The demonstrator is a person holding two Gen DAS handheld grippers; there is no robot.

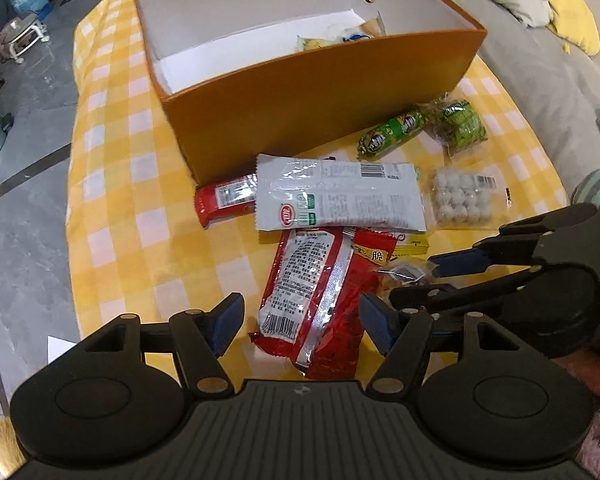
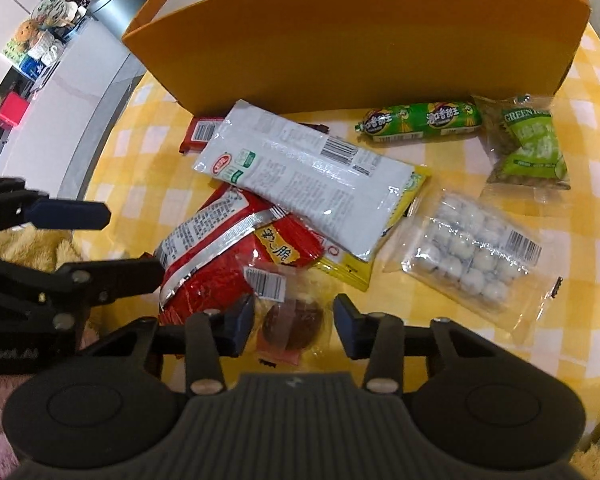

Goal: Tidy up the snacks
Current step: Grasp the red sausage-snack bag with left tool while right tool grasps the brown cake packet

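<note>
The orange box (image 1: 320, 92) stood open at the far side of the yellow checked cloth (image 1: 112, 184), with a few packets already in its right end, and everything else lay in front of its near wall.

Furthest left before the box, a red bar (image 1: 220, 200) poked out from under a long white packet (image 1: 340, 196). Nearer than that, the left gripper (image 1: 302, 322) pointed steeply down with its jaws wide, one either side of the near end of a big red bag (image 1: 312, 292), and neither pad touched it. To take that bag well, I judged it should sink lower and close across the body rather than on the silver seam, since the white packet lay over the bag's far end and could be dragged along.

To the right of the red bag, the right gripper (image 2: 292, 320) stood with narrowed jaws around a small clear-wrapped brown sweet (image 2: 294, 320). A gap showed on the right side, so I took it as not yet pinched. It lay partly on the red bag, so a centred, gentle close seemed wise before lifting towards the box.

Further right lay a clear bag of white balls (image 2: 468, 256), and just before the box's right end a green sausage (image 2: 420, 122) and a green pea packet (image 2: 532, 148), untouched.
</note>
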